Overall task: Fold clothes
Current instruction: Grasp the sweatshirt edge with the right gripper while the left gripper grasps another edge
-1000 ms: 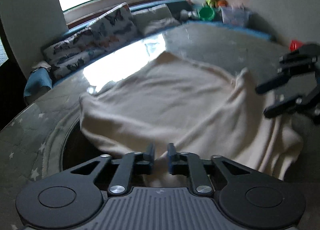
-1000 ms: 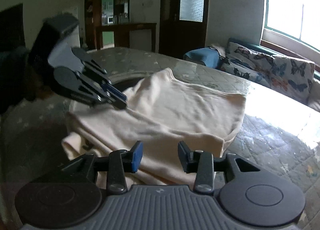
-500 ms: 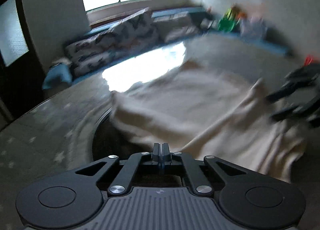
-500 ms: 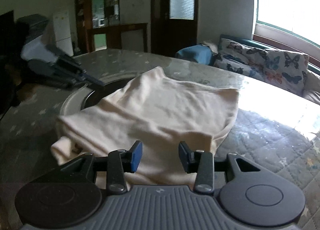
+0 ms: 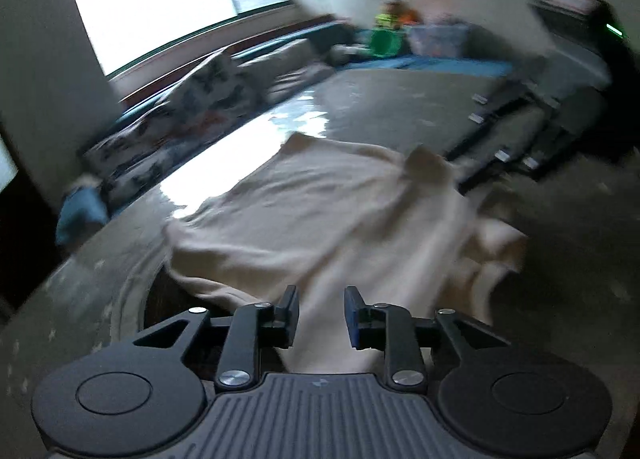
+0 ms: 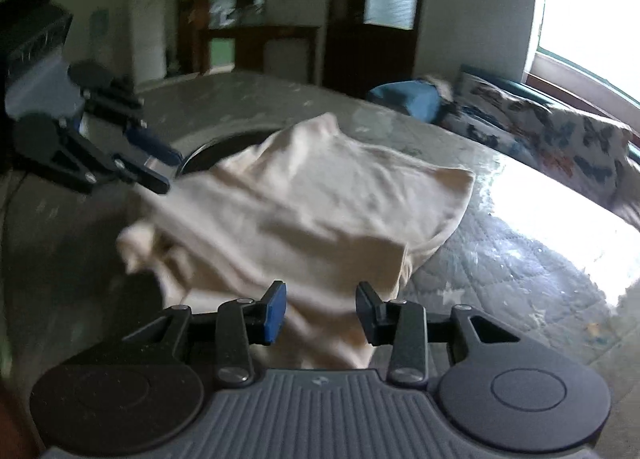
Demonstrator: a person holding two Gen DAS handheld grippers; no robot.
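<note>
The cream knitted garment (image 5: 320, 211) lies partly folded and rumpled on the grey quilted table cover (image 6: 520, 287), one side draped over the dark round opening (image 5: 160, 299) near the table's edge. The left gripper (image 5: 322, 315) is held low at the garment's near edge, pointing along the cloth towards the window side; its fingers stand apart with fabric showing between them, gripping nothing. The right gripper (image 6: 320, 309) is at the opposite edge of the garment, level and aimed across it, its blue-padded fingers (image 6: 275, 311) also spread wide over a hanging fold. In each wrist view the other gripper appears at the garment's far side, blurred.
</note>
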